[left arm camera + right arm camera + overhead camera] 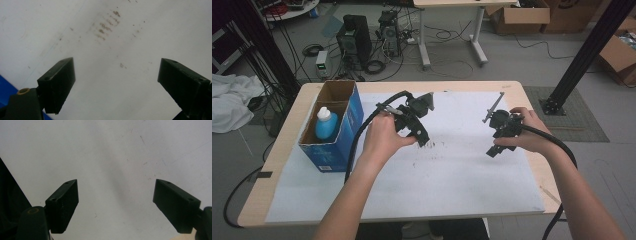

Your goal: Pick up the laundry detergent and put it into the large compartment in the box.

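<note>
Left tool (422, 135): held in the person's left hand (384, 135) above the white sheet (462, 185) near the middle of the worktop (267, 200). In the left gripper view its two black jaws stand wide apart with nothing between them (115, 82); below them lies bare sheet marked with a patch of brown smudges (108, 25). A sliver of blue shows at the lower left corner of that view; what it belongs to cannot be told from there.

Right tool (494, 147): held in the right hand (532, 137) toward the right edge of the worktop, also over the sheet. In the right gripper view the jaws are likewise spread wide and grip nothing (115, 205); whether either tool touches the sheet cannot be told. A dark shape cuts in at that view's left edge and is too dim to identify.

The high view alone shows the surroundings: an open blue box (337, 135) near the left edge of the worktop, with a blue bottle (326, 125) with a white cap standing inside, well apart from both tools. A black cable (357, 140) trails from each tool toward the near edge. Beyond the far edge, computer towers (354, 37) and cardboard boxes (522, 15) stand on the floor.
</note>
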